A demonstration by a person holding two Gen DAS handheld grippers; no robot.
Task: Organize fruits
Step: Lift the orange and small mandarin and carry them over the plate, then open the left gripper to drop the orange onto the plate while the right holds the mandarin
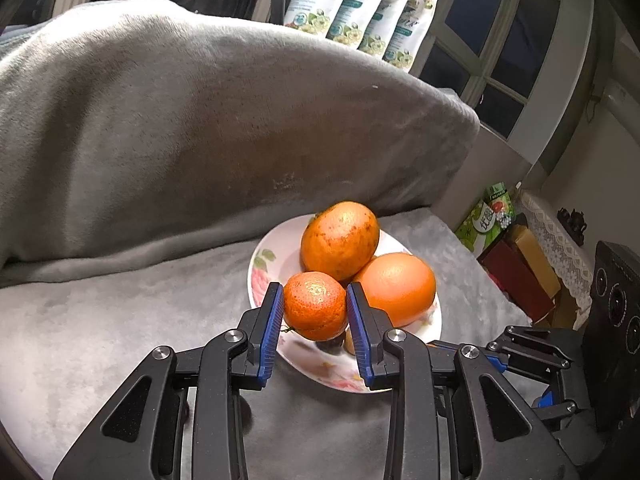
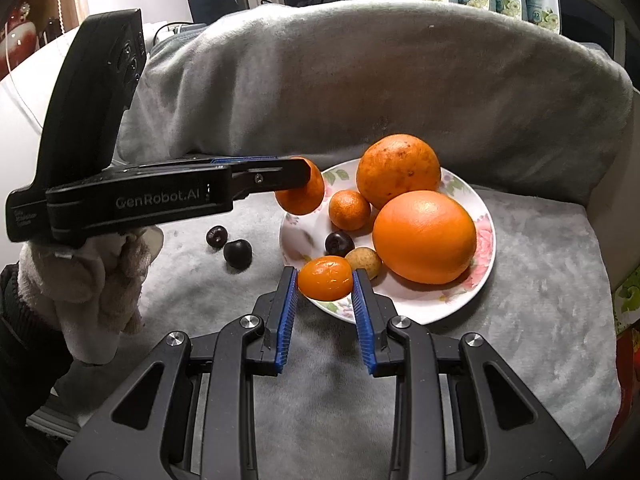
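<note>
Right wrist view: we are pinching a kumquat [image 2: 325, 278] in the right gripper [image 2: 325, 280] at the plate [image 2: 424, 312] rim, left gripper [image 1: 315, 308] clamping a mandarin [image 1: 315, 306]; releasing carelessly risks toppling the oranges [image 2: 424, 236]

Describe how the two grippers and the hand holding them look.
Both grippers, left and right, are black plastic linkages with silver pivot bolts and ribbed blue finger pads. The left one's side carries grey "GenRobot.AI" lettering and a tall black camera housing. The hand wears a fuzzy beige glove over a dark sleeve.
</note>
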